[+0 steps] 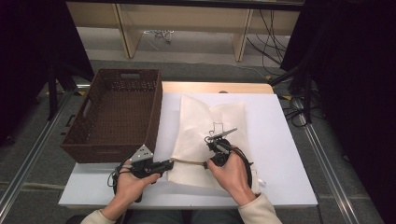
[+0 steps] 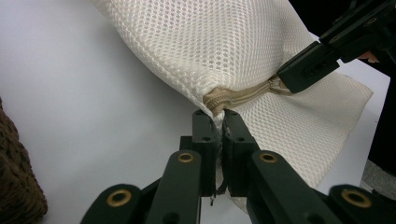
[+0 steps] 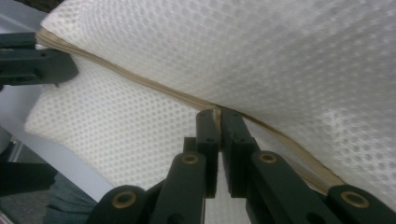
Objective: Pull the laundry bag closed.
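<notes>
White surface (image 1: 280, 140) carrying a brown woven basket (image 1: 114, 114) at the far left and a cream mesh bag (image 1: 205, 126) lying flat in the middle, just right of the basket. Bag not yet in the basket, nothing inside the basket as far as can be seen. Along the bag's near edge, a tan zipper (image 2: 243, 94) running left to right, seemingly closed over the stretch between the two tongs; beyond the right tongs, cannot tell. Left tongs (image 1: 169, 163) at the bag's near left corner, jaws pressed together on the mesh just below the zipper's end (image 2: 215, 99), pinning that corner. Right tongs (image 1: 205, 164) farther right along the same edge, jaws clamped on what looks like the zipper pull (image 2: 276, 84), seen close up as a tight pinch on the tan seam (image 3: 218, 112). Judged from this: both grips secured, zipper work in hand and somewhere partway, direction of travel not readable here. Probably left: finishing the run of the zipper, then perhaps moving the bag to the basket.
</notes>
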Demonstrator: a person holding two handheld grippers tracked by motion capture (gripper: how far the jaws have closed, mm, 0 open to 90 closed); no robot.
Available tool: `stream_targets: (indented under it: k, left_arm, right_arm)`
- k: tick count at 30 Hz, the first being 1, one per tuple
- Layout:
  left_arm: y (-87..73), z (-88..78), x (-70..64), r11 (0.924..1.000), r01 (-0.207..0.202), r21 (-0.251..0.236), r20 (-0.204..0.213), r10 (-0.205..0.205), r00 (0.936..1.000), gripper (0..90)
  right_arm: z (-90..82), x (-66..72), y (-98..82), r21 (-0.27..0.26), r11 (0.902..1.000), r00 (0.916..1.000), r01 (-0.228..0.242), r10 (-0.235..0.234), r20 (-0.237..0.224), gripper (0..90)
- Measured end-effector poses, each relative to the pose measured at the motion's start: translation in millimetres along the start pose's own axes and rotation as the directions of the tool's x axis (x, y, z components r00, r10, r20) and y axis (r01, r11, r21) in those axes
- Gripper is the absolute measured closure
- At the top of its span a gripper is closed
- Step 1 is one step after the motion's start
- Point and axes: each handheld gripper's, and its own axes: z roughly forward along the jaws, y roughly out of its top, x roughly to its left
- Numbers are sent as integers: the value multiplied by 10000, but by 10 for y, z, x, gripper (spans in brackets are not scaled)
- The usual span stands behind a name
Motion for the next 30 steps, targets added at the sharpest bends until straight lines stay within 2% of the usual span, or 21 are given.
stream_targets:
  k: [1, 10, 11, 12, 13, 16, 17, 18, 19, 22, 23, 24, 25, 26, 27, 29, 30]
  left_arm:
    - [-1, 2, 1, 10000, 20, 0, 25, -20, 10000, 850]
    - [-1, 3, -2, 10000, 55, -2, -28, -55, 10000, 850]
    - [2, 1, 4, 10000, 16, 1, -9, -16, 10000, 850]
    - [3, -1, 5, 10000, 14, 1, -14, -14, 10000, 850]
    - [2, -1, 4, 10000, 7, 5, -12, -7, 10000, 850]
    - [1, 1, 2, 10000, 10, 8, -18, -10, 10000, 850]
    - [1, -1, 5, 10000, 23, 8, -15, -23, 10000, 850]
    - [-2, -2, -3, 9998, 208, 4, -59, -208, 9998, 850]
    - [-2, -3, -2, 9998, 204, 1, -47, -204, 9998, 850]
    - [0, 0, -5, 9997, 238, -78, -73, -239, 9997, 850]
    - [0, -2, -2, 9998, 211, -54, -56, -211, 9998, 850]
    - [0, -5, -6, 9998, 208, -13, -132, -208, 9997, 850]
    - [0, -5, -6, 9998, 194, -4, -119, -195, 9997, 851]
    - [0, -4, -7, 9998, 207, -7, -115, -207, 9997, 850]
    - [-1, -1, -4, 9998, 211, -14, -61, -211, 9998, 850]
    - [-1, -3, -5, 9998, 207, -17, -111, -207, 9997, 850]
    - [-2, -3, -5, 9998, 222, -18, -90, -222, 9997, 850]
  right_arm:
    - [3, -25, 0, -40, 9998, 9998, 203, -203, 21, 877]
    - [6, -29, 3, -79, 9997, 9998, 223, -223, 13, 877]
    - [-3, -4, 1, 14, 10000, 10000, -63, 63, 71, 876]
    - [-3, -1, 1, 11, 10000, 10000, -42, 42, 75, 877]
    - [3, -25, 4, -52, 9996, 9996, 267, -267, 71, 877]
    - [2, -29, 2, -23, 9998, 9998, 190, -190, 59, 877]
    - [8, -43, 1, -116, 9992, 9993, 376, -375, 53, 877]
    - [-2, -25, -3, 38, 10000, 9999, 18, -18, 160, 877]
    - [1, -44, -3, -3, 9999, 9999, 102, -102, 29, 877]
    - [-13, -51, -5, 0, 10000, 9999, 24, -24, 154, 877]
    - [-19, -60, -3, -20, 9998, 9997, 178, -178, 178, 876]
    - [-20, -44, -7, 13, 9999, 9998, -109, 109, 139, 877]
    - [-19, -65, -2, -36, 9997, 9995, 256, -256, 175, 876]
    - [-18, -55, -7, 8, 10000, 9999, 6, -6, 118, 876]
    - [-15, -64, -7, -61, 9999, 9999, 138, -138, 70, 876]
    - [-20, -56, -12, 57, 9998, 9997, -169, 168, 152, 877]
    - [-8, -101, -8, -135, 9989, 9990, 440, -438, 106, 877]
